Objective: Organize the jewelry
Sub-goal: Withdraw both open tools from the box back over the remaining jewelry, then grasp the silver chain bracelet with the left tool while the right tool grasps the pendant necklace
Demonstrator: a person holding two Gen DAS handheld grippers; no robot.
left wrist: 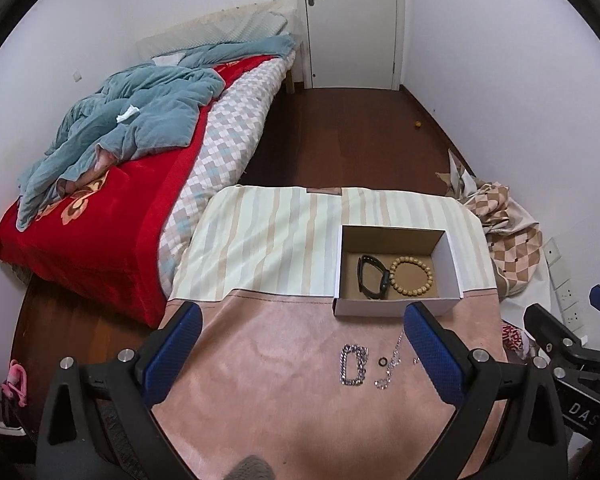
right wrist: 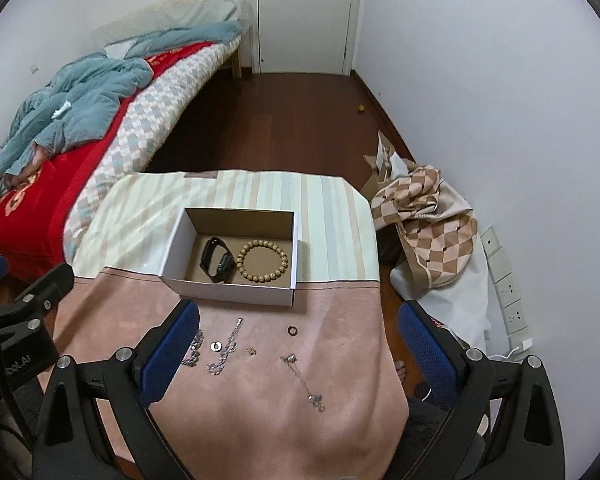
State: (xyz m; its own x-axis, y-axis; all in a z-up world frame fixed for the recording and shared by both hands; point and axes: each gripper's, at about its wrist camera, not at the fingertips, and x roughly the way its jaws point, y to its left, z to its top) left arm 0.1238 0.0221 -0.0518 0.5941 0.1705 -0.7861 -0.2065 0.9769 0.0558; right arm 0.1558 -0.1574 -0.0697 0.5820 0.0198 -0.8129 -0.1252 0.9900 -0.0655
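Left gripper [left wrist: 302, 354] and right gripper [right wrist: 297, 350] both spread wide, empty. Thin pendant necklace [right wrist: 303, 378] lies flat on pink cloth [right wrist: 259, 420]: pads likely to snag fabric or drop chain short of cardboard box [right wrist: 227, 292].

White walls [left wrist: 500, 80] and a dark wooden floor [left wrist: 340, 132] are seen; a bed [left wrist: 227, 128] is set beside a closed white door [left wrist: 352, 20].

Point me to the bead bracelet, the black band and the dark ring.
bead bracelet [right wrist: 262, 261]: right wrist view, on the beads of its left arc.
black band [right wrist: 215, 266]: right wrist view, on its strap in the box.
dark ring [right wrist: 292, 330]: right wrist view, on its rim.
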